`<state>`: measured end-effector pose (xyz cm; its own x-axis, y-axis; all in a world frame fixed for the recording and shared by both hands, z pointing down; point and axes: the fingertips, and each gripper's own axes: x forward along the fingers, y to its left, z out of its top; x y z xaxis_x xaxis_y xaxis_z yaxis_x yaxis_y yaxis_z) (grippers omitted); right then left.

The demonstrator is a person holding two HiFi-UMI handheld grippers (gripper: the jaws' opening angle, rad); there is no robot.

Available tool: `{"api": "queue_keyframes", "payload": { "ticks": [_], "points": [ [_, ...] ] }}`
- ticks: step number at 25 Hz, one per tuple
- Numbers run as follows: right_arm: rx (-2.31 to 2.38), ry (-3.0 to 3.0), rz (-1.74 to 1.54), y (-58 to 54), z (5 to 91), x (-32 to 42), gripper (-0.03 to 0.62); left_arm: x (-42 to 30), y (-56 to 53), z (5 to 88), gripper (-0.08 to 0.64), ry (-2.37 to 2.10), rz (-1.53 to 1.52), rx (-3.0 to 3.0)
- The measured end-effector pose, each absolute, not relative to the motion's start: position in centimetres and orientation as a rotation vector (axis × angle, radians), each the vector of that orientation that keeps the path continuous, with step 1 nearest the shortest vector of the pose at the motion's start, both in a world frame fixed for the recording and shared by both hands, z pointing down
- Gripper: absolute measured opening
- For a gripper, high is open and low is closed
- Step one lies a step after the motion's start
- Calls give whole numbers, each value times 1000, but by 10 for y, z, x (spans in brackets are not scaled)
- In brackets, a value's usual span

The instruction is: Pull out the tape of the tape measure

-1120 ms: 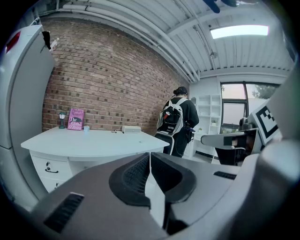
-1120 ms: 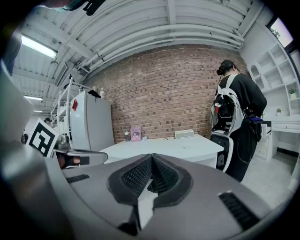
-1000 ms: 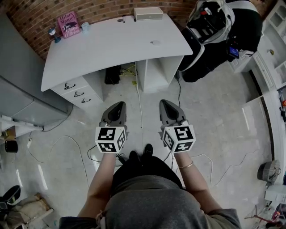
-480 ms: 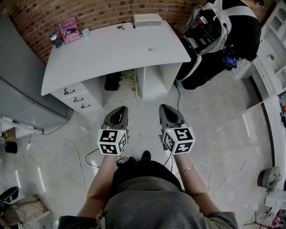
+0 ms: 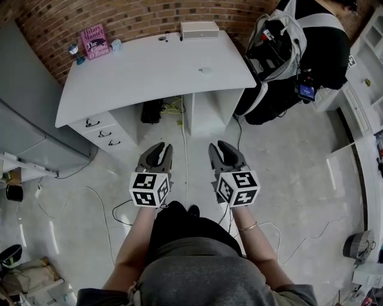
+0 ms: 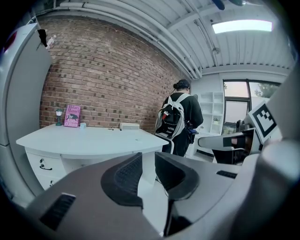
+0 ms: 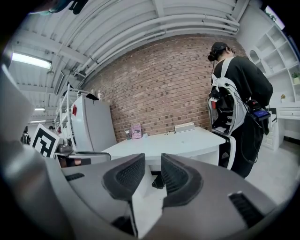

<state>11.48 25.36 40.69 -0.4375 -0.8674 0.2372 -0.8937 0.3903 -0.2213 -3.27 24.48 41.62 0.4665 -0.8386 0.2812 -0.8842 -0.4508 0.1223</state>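
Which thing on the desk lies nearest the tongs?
The small pale object lying alone on the open desk; the pink book, the cup and the white box all sit back by the brick wall.

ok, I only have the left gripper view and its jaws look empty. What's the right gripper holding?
Observer: Nothing. The right gripper has its jaws opening, with only air between them.
Operator: Anything small on the desk? Can't make it out from here.
Observer: Head view shows a small pale object lying alone toward the right side of the desk. It is too small to identify.
Operator: And the floor ahead?
Observer: Loose cables trail across the floor in front of the desk.
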Motion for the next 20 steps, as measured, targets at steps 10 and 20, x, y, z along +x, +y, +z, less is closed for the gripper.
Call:
{"api": "queue_keyframes", "payload": {
  "ticks": [10,20],
  "points": [
    [1605,-2537,536,223,418,109,147,-41,209,427,127,-1473,272,2436],
    [1660,-2476,541,131,423,102,152,-54,110,435,137,-1431,271,2438]
  ]
}}
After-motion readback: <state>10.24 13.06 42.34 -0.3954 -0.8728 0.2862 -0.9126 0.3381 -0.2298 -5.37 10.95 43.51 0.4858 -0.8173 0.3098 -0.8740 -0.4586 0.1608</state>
